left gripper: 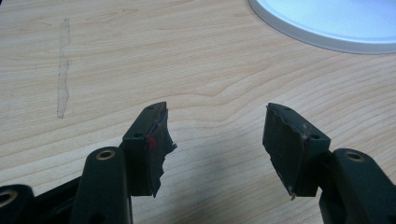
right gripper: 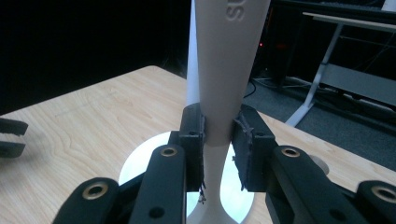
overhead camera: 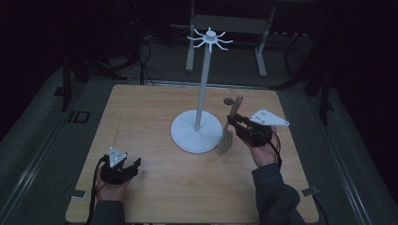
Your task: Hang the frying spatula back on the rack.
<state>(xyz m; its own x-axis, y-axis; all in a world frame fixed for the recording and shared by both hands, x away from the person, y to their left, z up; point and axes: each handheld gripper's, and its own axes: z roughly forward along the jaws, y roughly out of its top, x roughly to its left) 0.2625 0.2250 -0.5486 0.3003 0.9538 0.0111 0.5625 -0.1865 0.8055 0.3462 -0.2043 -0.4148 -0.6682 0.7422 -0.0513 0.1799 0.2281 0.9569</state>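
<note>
left tongs (overhead camera: 136, 165): rest low over the near-left part of the desk (overhead camera: 155, 187), held in the person's left hand (overhead camera: 109, 189); in the left gripper view (left gripper: 217, 140) the jaws stand wide apart, released, with bare wood grain between them and nothing touching either pad.
right tongs (overhead camera: 233, 121): held up in the right hand (overhead camera: 263, 152) at the right of the desk, just right of the stand; in the right gripper view (right gripper: 218, 140) the jaws are clenched on the narrow neck of a pale spatula-like utensil.
utensil (overhead camera: 230, 126): light grey-beige, roughly upright and a little tilted, its handle end reaching up toward the far side and its broad blade (overhead camera: 225, 142) hanging down beside the stand's base; raised letters show on the wide upper part (right gripper: 231, 28).
stand (overhead camera: 202, 89): white, a round flat base (overhead camera: 196, 133) at the middle of the desk, a thin upright pole, and a crown of curved hooks (overhead camera: 210, 39) on top; all hooks look bare.
stand in gripper views: the base edge shows at far right of the left gripper view (left gripper: 327, 23); base and pole lie behind the utensil in the right gripper view (right gripper: 140, 168).
small round thing (overhead camera: 229, 100): dark, flat on the desk behind the utensil; too small to tell what.
desk surface: light wood, with a pale scuff mark (left gripper: 62, 70).
</note>
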